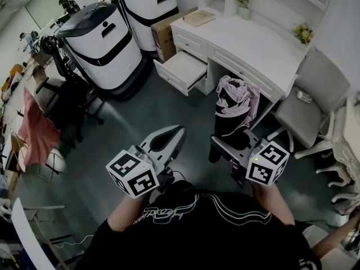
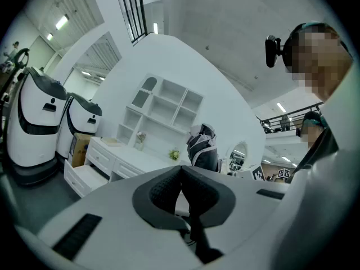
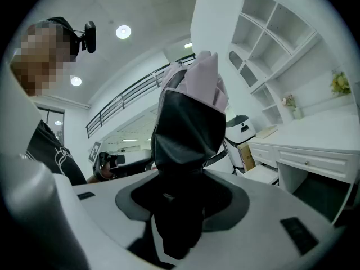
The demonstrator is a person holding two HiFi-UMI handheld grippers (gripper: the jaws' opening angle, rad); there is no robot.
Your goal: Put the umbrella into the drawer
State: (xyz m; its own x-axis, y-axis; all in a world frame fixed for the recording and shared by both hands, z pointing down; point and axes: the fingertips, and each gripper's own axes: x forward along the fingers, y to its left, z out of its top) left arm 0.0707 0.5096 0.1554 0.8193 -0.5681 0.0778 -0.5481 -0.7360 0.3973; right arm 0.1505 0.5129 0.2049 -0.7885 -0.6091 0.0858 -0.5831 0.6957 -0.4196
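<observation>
At the far left, two white-and-black machines (image 1: pixel 104 44) stood parked beside the desk, clear of the drawer front. The left gripper (image 1: pixel 170 135) was held level ahead of the person, its jaws pressed together with nothing between them. It seemed to be kept free, perhaps to steady or push the drawer when needed. Beyond it, the open drawer (image 1: pixel 181 71) of the white desk (image 1: pixel 253 44) stuck out over the floor with its inside bare, apparently ready to receive the load.

To the right, the right gripper (image 1: pixel 228 145) was clamped on the folded umbrella (image 1: pixel 236 103). It gripped the lower black part, so the bundle of black and pale pink fabric stuck out past the jaw tips toward the desk. The umbrella was carried in the air, well apart from the drawer, so the carry was not yet done. In my judgement it would need lining up with the drawer's length before being lowered in. A grey chair (image 1: pixel 312 97) stood at the far right, out of the path.
</observation>
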